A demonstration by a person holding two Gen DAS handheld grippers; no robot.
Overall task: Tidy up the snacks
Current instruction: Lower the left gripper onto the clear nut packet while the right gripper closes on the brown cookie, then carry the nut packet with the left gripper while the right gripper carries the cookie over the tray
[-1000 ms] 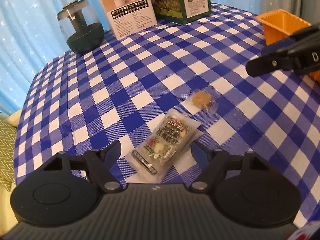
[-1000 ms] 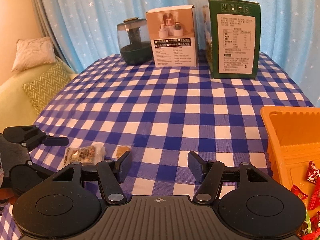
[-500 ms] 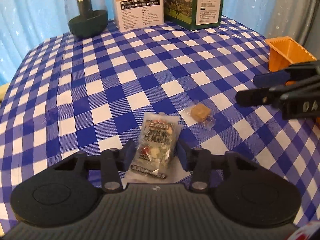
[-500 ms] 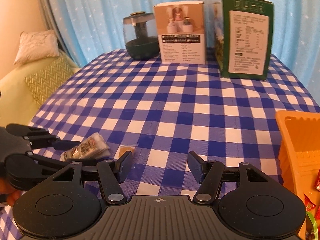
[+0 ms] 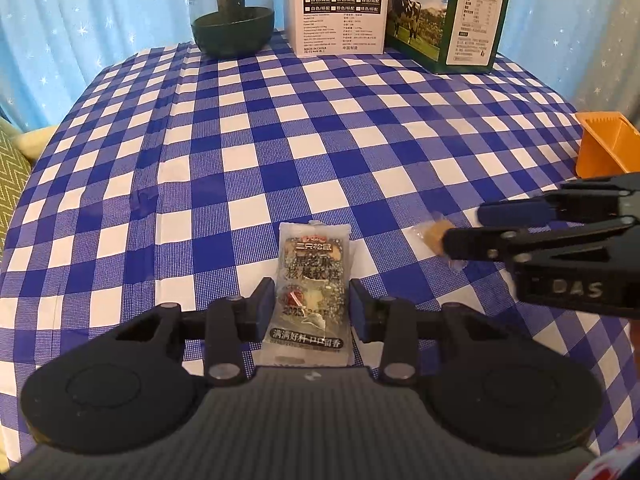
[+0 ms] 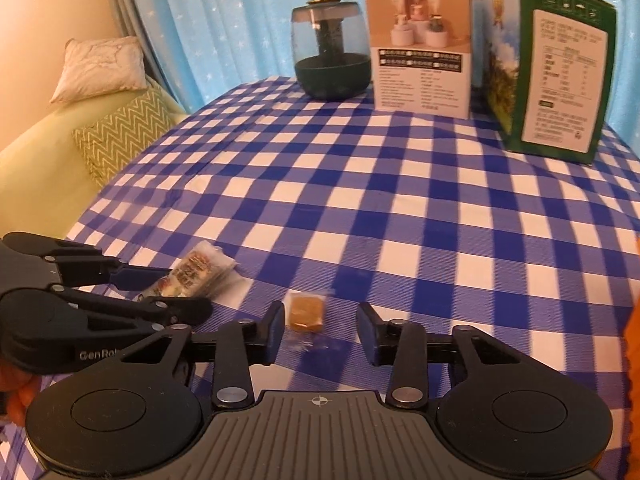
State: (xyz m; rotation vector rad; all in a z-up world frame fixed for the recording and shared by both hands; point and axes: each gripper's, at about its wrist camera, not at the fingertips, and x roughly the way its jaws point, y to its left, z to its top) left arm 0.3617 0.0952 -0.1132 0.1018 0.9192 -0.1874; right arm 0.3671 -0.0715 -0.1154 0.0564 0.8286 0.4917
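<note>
A clear snack packet (image 5: 312,276) with a dark nut bar lies on the blue-and-white checked tablecloth (image 5: 280,140). My left gripper (image 5: 313,300) is shut on it, a pad pressing each long side. The packet (image 6: 200,268) and left gripper (image 6: 188,292) also show at the left of the right wrist view. A small wrapped tan candy (image 6: 306,312) lies on the cloth between the fingers of my right gripper (image 6: 320,320). Its jaws are closing, with a gap still on both sides of the candy. From the left wrist view the right gripper (image 5: 464,229) reaches in over the candy (image 5: 434,232).
An orange bin (image 5: 604,148) stands at the table's right edge. At the back stand a dark green domed jar (image 5: 232,12), a white box (image 5: 340,8) and a green box (image 5: 452,20). A sofa with cushions (image 6: 120,136) is left of the table.
My left gripper has closed onto the snack packet and rolled so the packet lies straight. My right gripper has moved left and down to the candy, and its jaws have narrowed around it.
</note>
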